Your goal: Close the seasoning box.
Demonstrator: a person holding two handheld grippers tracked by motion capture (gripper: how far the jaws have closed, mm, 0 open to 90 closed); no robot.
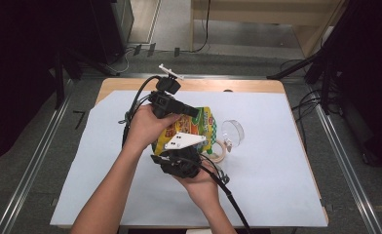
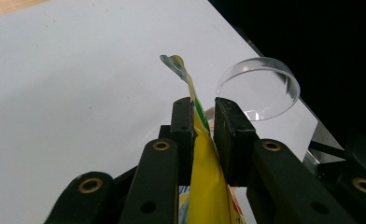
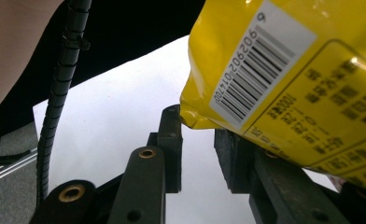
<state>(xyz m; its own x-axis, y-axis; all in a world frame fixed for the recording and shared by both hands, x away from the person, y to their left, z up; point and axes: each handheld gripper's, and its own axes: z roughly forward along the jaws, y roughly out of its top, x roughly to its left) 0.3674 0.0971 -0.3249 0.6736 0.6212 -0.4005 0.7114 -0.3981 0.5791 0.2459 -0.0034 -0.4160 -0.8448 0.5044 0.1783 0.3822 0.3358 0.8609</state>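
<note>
**Items counted on the table**

One yellow snack bag (image 1: 199, 127) is seen, along with one clear plastic dome lid (image 1: 233, 130) and one roll of tape (image 1: 219, 150). Two grippers are counted, the left gripper (image 2: 203, 114) and the right gripper (image 3: 197, 140). One white sheet (image 1: 267, 161) is laid over one wooden table (image 1: 199, 86).

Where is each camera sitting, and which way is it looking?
High view: above the table, looking forward and down; both forearms and each tool show.
Left gripper view: rides the left tool, looking along its jaws clamped on the yellow bag, clear bowl beyond.
Right gripper view: rides the right tool, jaws apart under the bag's barcode corner.
All three share the yellow bag.
</note>
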